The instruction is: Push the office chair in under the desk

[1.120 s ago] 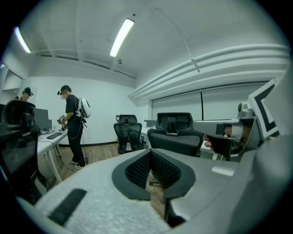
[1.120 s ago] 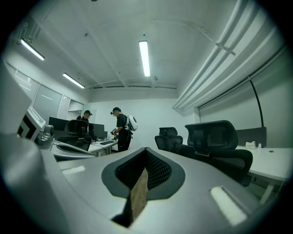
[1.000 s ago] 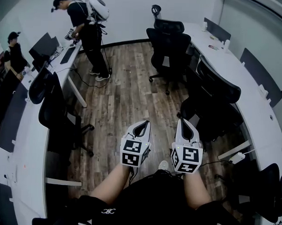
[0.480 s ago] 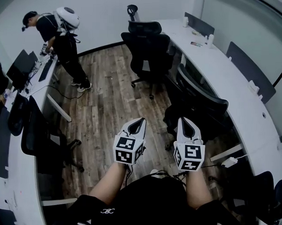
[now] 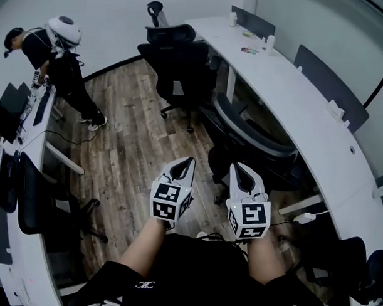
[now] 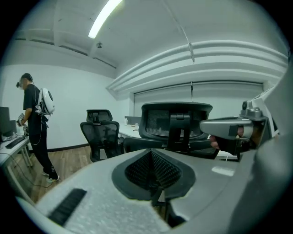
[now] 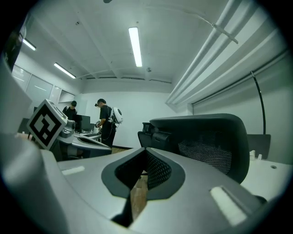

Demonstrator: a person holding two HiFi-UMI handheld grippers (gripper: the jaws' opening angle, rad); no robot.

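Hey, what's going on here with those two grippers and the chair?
A person holds the left hand-held gripper and the right hand-held gripper, both shut and empty. They point at the back of a black office chair standing out from the white desk, without touching it. Another person stands at the far desk.

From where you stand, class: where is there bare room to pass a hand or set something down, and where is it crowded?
Free: the wooden floor between the left desk and the near office chair; the white desk top beyond that chair. Crowded: under that desk, with a power strip, and around the far office chair.
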